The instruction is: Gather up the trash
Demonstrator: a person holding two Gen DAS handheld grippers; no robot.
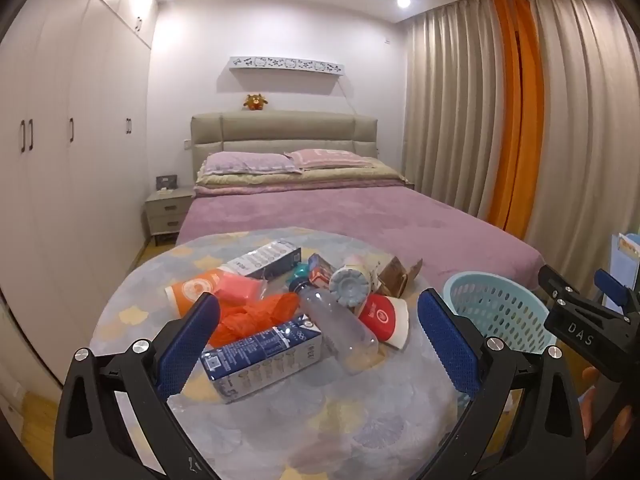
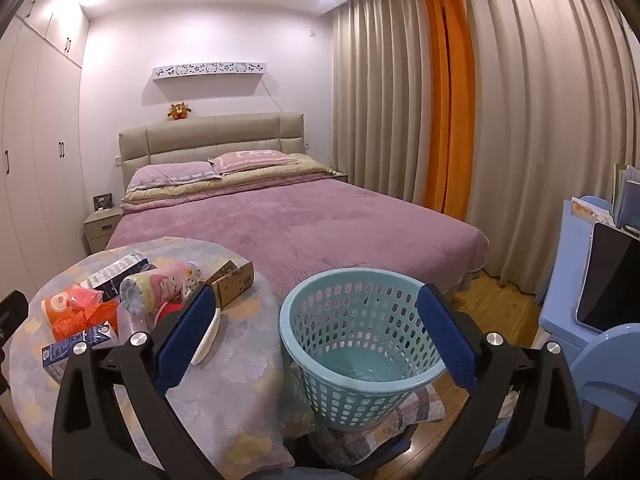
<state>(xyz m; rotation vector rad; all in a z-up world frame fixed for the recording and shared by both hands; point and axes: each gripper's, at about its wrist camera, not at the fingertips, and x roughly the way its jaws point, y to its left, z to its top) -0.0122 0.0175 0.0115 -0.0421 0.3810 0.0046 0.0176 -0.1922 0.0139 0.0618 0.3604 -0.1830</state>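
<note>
A pile of trash lies on a round table with a patterned cloth [image 1: 320, 420]: a blue milk carton [image 1: 260, 356], a clear plastic bottle [image 1: 344, 332], an orange plastic bag [image 1: 256, 312], an orange paper cup [image 1: 188, 292], a red-and-white cup [image 1: 386, 320], a dark box [image 1: 272, 262] and brown cardboard [image 1: 400, 276]. My left gripper [image 1: 318, 344] hovers open just short of the carton and bottle, holding nothing. A teal perforated basket [image 2: 360, 344] stands empty right of the table. My right gripper [image 2: 316, 344] is open in front of the basket, empty.
A bed with a purple cover [image 2: 300, 224] lies behind the table and basket. White wardrobes [image 1: 60, 160] line the left wall, with a nightstand [image 1: 166, 212] by the bed. Curtains [image 2: 520, 140] hang at the right. A blue chair [image 2: 592, 340] with a tablet stands on the wooden floor.
</note>
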